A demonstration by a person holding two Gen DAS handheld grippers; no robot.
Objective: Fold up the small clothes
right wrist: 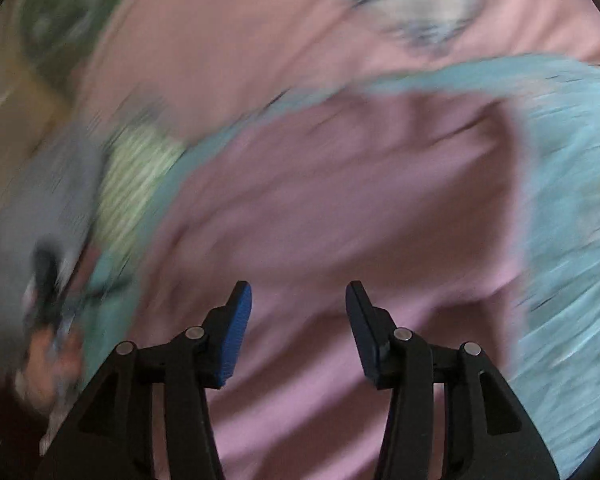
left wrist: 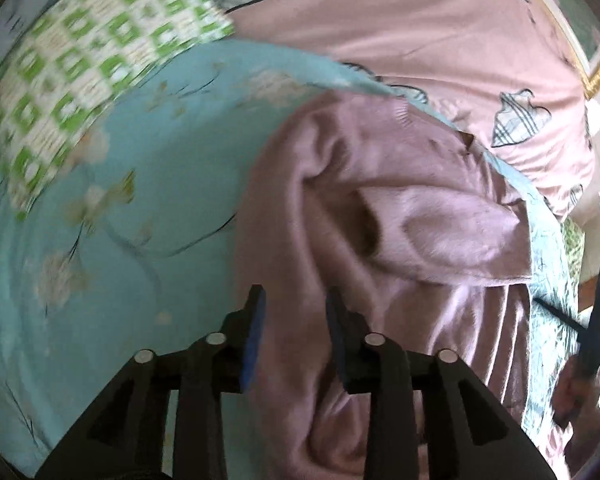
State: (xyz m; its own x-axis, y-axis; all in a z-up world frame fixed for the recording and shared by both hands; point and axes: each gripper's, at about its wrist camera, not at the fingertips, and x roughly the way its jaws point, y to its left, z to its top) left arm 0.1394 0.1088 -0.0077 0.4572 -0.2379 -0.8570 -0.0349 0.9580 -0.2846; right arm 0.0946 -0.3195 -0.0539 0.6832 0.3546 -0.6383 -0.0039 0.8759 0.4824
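The left hand-held gripper (left wrist: 295, 296), jaws partly apart and empty, hangs directly above the rumpled mauve-pink knit garment (left wrist: 400, 216), which seems to stretch away up-right, nearer than the blurred right hand-held gripper (right wrist: 299, 294), also apart.

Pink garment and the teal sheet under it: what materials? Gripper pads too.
Pink garment: looks like a soft knit, probably fleece or brushed cotton; matte, fuzzy nap, ribbed edge, thick rounded folds.
Teal sheet: thin woven fabric, likely cotton; flat, matte, printed flowers, fine creases.
Left gripper pads: blue, seemingly rubber or foam. The right gripper pads show a fine ribbed texture.
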